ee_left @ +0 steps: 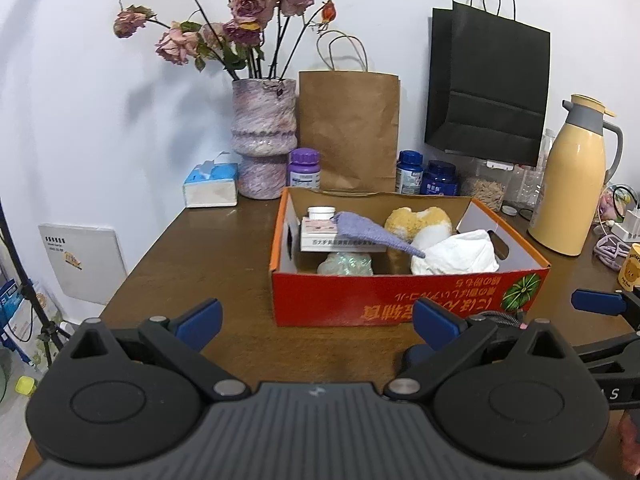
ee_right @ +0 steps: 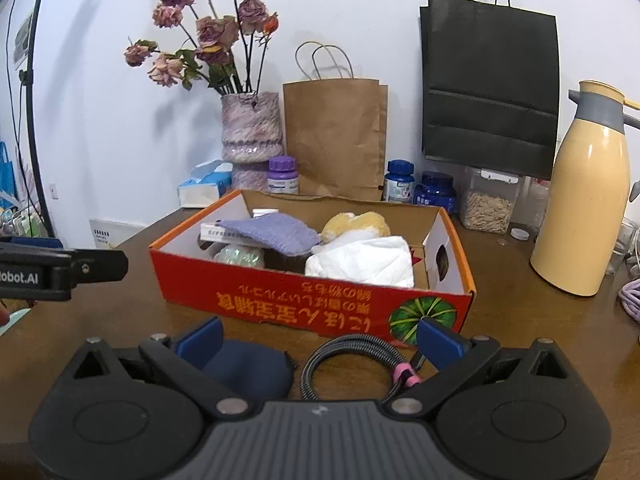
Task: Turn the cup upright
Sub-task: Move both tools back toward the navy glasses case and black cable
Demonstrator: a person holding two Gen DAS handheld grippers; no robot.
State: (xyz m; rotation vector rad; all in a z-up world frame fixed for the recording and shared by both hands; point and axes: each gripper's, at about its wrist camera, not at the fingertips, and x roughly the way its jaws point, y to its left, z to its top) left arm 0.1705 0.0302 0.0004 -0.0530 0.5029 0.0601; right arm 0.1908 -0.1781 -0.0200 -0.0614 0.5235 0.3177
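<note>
A dark blue rounded object [ee_right: 252, 368], which may be the cup on its side, lies on the brown table [ee_right: 520, 320] just inside my right gripper's left finger; part of it is hidden by that finger. In the left wrist view, only a dark blue edge of this object [ee_left: 414, 354] shows behind my right finger. My right gripper [ee_right: 320, 336] is open, low over the table in front of the red box. My left gripper [ee_left: 318, 320] is also open, with nothing between its fingers. It hovers to the left of the right one.
A red cardboard box [ee_left: 384, 300] with cloths and packets stands mid-table. A coiled braided cable [ee_right: 348, 360] lies between my right fingers. A vase of dried roses [ee_left: 264, 140], paper bags, bottles and a yellow thermos [ee_left: 572, 184] line the back and right side.
</note>
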